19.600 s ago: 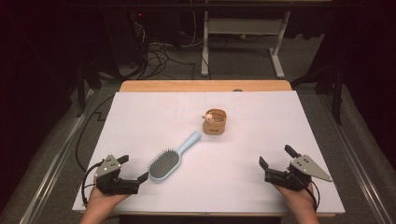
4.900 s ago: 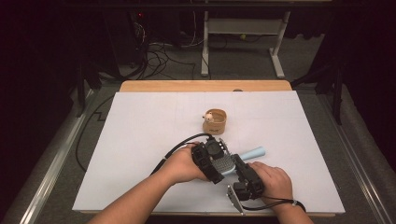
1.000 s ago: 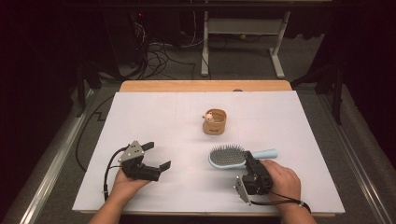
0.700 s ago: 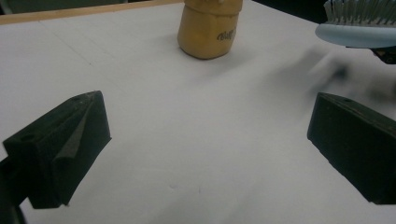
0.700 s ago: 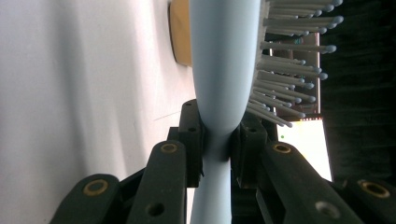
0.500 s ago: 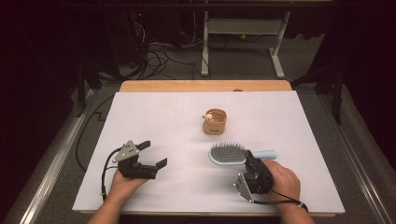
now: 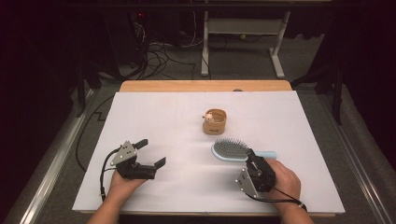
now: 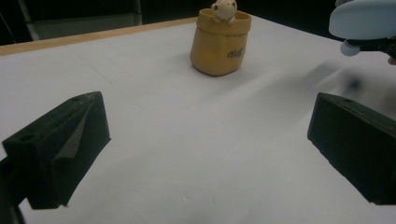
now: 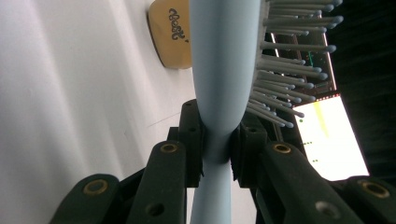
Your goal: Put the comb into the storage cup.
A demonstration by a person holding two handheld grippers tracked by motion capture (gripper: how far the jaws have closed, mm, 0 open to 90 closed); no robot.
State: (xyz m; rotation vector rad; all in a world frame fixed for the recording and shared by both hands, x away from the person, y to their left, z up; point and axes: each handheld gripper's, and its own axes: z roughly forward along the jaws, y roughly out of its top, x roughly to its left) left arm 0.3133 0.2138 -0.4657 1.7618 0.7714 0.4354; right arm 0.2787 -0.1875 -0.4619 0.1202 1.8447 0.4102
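The right hand-held gripper (image 7: 251, 156) is clamped on the neck of the pale blue hairbrush (image 7: 231, 150), just where handle meets head; the brush sits over the table (image 7: 140, 107), near front-right, w/ bristles up. It looks light and stiff, smooth plastic, so prob. slippery; the narrow neck is the good place to hold. The left hand-held gripper (image 7: 152, 155) stands wide, w/ nothing between its jaws.

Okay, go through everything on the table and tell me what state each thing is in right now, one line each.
Hairbrush: clamped at its neck, bristles up.
Right hand-held gripper: shut on the hairbrush.
Left hand-held gripper: open, nothing between its jaws.
Tan pot: upright on the table, a small figure sitting in its open top.
Table: covered in white.
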